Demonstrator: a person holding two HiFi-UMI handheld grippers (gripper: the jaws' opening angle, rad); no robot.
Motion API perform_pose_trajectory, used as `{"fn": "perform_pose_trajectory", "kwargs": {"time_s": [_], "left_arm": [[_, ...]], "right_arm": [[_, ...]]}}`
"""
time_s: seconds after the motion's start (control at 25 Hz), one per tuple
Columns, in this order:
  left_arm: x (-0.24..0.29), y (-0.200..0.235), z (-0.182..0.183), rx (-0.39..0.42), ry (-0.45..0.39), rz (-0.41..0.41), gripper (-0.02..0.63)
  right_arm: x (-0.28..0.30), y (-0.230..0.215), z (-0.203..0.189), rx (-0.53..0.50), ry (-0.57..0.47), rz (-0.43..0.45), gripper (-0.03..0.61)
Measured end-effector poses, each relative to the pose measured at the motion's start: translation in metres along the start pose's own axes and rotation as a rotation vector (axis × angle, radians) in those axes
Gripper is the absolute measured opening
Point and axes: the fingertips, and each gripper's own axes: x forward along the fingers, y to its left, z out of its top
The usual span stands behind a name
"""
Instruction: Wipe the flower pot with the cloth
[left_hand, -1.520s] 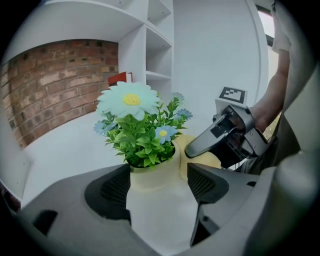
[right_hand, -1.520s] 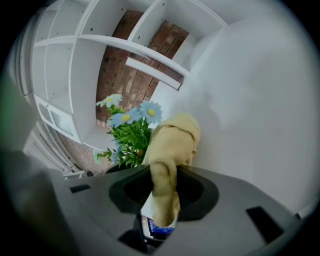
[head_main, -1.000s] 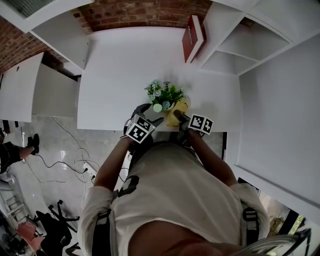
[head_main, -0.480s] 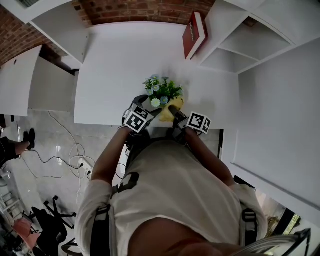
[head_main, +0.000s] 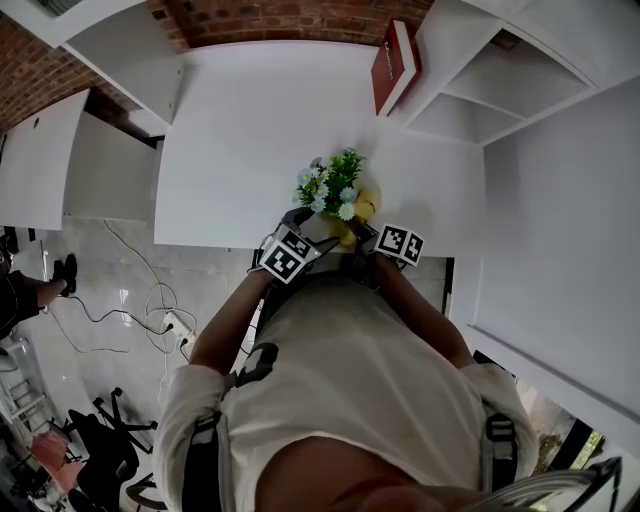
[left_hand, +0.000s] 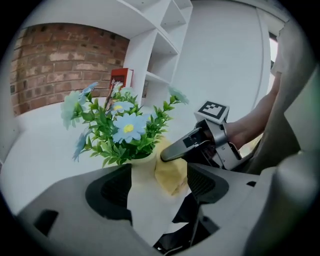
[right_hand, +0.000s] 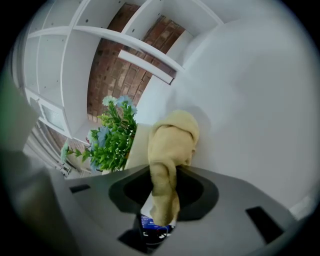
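Observation:
A small white flower pot with green leaves and pale blue flowers leans between the jaws of my left gripper, which is shut on it near the table's front edge. A yellow cloth is bunched between the jaws of my right gripper, which is shut on it. The cloth presses against the pot's right side, just under the leaves. In the head view the cloth shows right of the flowers, with the left gripper and right gripper close together below them. The leaves hide most of the pot there.
The white table runs back to a brick wall. A red book leans against white shelving at the back right. Cables lie on the floor left of the person.
The left gripper has carried the pot and flowers a little to the right. The cloth now sits higher on the pot's right side, beside the flowers.

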Motion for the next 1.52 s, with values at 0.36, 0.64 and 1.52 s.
{"fn": "perform_pose_trajectory", "kwargs": {"time_s": [0.36, 0.64, 1.52], "left_arm": [[0.000, 0.026, -0.003, 0.016, 0.025, 0.047, 0.345], [0.013, 0.007, -0.001, 0.028, 0.016, 0.014, 0.345], [-0.001, 0.055, 0.013, 0.082, 0.021, 0.040, 0.345]], "right_arm": [[-0.015, 0.045, 0.028, 0.013, -0.059, 0.130, 0.117], [-0.013, 0.051, 0.036, 0.017, -0.099, 0.163, 0.117], [-0.017, 0.054, 0.021, 0.013, -0.019, 0.184, 0.115]]}}
